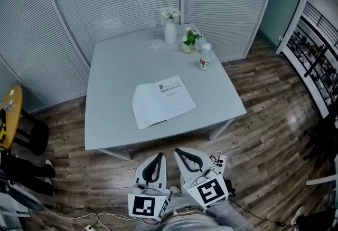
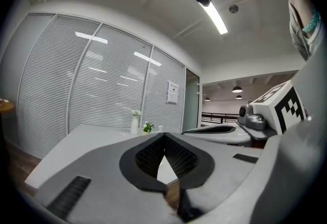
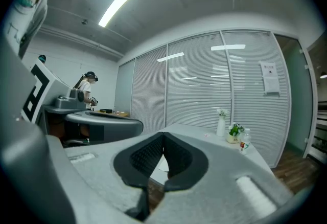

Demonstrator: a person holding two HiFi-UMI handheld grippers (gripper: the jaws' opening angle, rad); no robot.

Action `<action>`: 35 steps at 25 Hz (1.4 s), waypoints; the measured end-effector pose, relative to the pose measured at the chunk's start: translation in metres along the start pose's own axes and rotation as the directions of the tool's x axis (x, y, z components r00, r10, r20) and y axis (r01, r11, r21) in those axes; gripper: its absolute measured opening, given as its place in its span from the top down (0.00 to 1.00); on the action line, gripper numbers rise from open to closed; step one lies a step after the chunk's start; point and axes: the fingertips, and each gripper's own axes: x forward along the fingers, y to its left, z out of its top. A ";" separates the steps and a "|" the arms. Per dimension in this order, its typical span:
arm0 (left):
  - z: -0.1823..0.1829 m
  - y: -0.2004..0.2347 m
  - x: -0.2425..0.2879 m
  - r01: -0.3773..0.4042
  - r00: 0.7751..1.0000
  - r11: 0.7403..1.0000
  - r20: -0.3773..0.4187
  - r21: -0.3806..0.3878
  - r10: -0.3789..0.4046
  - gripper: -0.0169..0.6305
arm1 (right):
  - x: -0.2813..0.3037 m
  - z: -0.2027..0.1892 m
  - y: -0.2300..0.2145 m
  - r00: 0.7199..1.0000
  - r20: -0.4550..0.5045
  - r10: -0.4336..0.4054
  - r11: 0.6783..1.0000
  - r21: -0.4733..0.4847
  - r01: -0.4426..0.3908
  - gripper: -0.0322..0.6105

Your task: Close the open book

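Observation:
An open book [image 1: 162,100] lies flat near the front middle of the grey table [image 1: 111,82], white pages up, with print on the right-hand page. Both grippers hang side by side over the floor, just short of the table's front edge and apart from the book. My left gripper [image 1: 160,155] is shut with nothing in it; its tips meet in the left gripper view [image 2: 164,135]. My right gripper [image 1: 177,150] is also shut and empty, and its tips touch in the right gripper view [image 3: 163,133].
At the table's far side stand a white vase with flowers [image 1: 170,28], a small potted plant [image 1: 189,40] and a clear bottle [image 1: 205,57]. A yellow round table [image 1: 10,114] and a black stool [image 1: 31,132] are at the left. Cables lie on the wooden floor.

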 end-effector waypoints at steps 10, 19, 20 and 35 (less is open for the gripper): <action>0.015 0.044 0.081 -0.043 0.999 0.999 -0.002 -0.013 0.043 0.98 | 0.075 0.013 -0.053 0.998 0.003 0.070 0.997 -0.015 -0.070 0.95; 0.029 0.064 0.140 -0.097 0.995 0.995 0.004 -0.023 0.097 0.98 | 0.116 0.028 -0.101 0.993 0.003 0.122 0.993 -0.012 -0.122 0.95; 0.030 0.064 0.146 -0.105 0.994 0.994 0.006 -0.023 0.105 0.98 | 0.119 0.028 -0.106 0.992 0.003 0.130 0.991 -0.014 -0.130 0.95; 0.044 0.075 0.222 -0.195 0.978 0.980 0.066 -0.029 0.196 0.98 | 0.161 0.032 -0.171 0.972 0.027 0.235 0.971 -0.057 -0.233 0.95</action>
